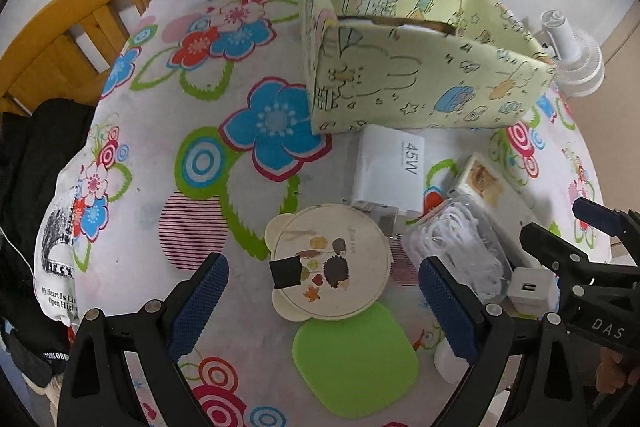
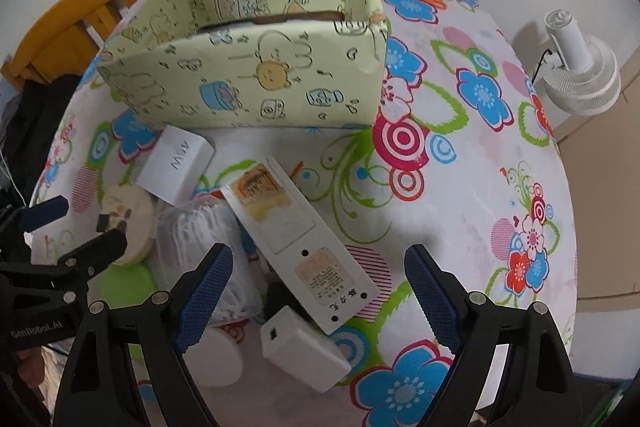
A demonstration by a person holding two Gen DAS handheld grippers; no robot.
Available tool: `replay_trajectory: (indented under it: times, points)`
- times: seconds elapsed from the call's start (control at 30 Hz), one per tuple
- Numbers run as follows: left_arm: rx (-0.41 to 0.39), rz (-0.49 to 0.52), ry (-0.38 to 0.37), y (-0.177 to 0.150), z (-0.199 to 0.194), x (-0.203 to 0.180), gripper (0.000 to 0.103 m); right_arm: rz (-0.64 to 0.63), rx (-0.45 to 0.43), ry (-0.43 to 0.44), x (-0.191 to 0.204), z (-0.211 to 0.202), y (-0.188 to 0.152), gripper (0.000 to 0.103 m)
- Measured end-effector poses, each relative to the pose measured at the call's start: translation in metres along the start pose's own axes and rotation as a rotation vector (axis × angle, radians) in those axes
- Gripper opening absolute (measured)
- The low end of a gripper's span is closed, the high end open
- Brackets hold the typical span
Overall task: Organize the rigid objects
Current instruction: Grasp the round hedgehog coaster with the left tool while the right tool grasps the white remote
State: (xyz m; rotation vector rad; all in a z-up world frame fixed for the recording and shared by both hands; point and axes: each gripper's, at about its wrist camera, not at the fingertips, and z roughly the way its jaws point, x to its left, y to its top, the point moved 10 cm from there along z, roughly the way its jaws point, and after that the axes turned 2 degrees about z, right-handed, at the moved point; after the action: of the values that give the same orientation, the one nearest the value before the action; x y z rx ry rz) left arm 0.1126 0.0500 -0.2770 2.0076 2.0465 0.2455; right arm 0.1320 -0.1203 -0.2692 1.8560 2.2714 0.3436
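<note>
Left claw (image 1: 324,291) is standing released, jaws wide, nothing between the pads, pointing steeply down over a round cream coaster (image 1: 330,263) with a hedgehog print that is lying flat on the flowered bench (image 1: 160,131). The coaster is overlapping a green square mat (image 1: 356,359) at its near edge and is sitting just beside a bag of white cable (image 1: 460,247). Judgement: thin, stiff and light, offering little edge; taking it across the rim, where it is overhanging the mat, looks most workable. Right claw (image 2: 318,291) is likewise hanging released and empty over a long white power strip (image 2: 300,239), which is lying tilted, its near end propped on a white charger cube (image 2: 300,351). Judgement: the strip is rigid, smooth plastic, moderately heavy; gripping across its narrow width near the middle should be limiting swing and slip. A white box (image 2: 176,165) is lying farther out, just in front of the pale green storage box (image 2: 256,83), which is standing open-topped and appears to be the destination. Contents of the storage box: cannot tell.
</note>
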Motion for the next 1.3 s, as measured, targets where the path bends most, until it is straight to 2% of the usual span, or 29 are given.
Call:
replay_trajectory:
  times: [0.33, 0.47, 0.67, 0.87, 0.93, 1.1, 1.2, 1.23, 1.3]
  points:
    - [0.065, -0.012, 0.021, -0.006, 0.03, -0.001, 0.097, -0.046, 0.056, 0.003, -0.002, 0.028, -0.005, 0.086]
    - [0.095, -0.047, -0.007, -0.007, 0.039, 0.0, 0.093, -0.056, 0.082, 0.006, -0.003, 0.039, -0.006, 0.086]
    - [0.095, -0.035, 0.026, -0.005, 0.047, 0.001, 0.092, -0.033, 0.1, 0.056, -0.005, 0.048, 0.001, 0.086]
    - [0.1, -0.042, 0.053, -0.001, 0.053, 0.002, 0.086, -0.062, 0.11, 0.06, -0.003, 0.048, 0.003, 0.086]
    - [0.09, -0.038, 0.076, 0.003, 0.053, 0.003, 0.08, -0.075, 0.107, 0.055, -0.001, 0.049, 0.002, 0.086]
    - [0.072, -0.046, 0.08, 0.001, 0.053, 0.003, 0.079, -0.093, 0.099, 0.073, 0.004, 0.052, 0.005, 0.086]
    - [0.076, -0.049, 0.08, 0.0, 0.054, 0.003, 0.079, -0.091, 0.101, 0.099, 0.005, 0.057, 0.011, 0.079]
    - [0.079, -0.049, 0.08, 0.0, 0.055, 0.004, 0.079, -0.092, 0.101, 0.119, 0.006, 0.06, 0.014, 0.071]
    - [0.083, -0.055, 0.076, 0.001, 0.056, 0.005, 0.079, -0.129, 0.095, 0.109, 0.011, 0.061, 0.014, 0.068]
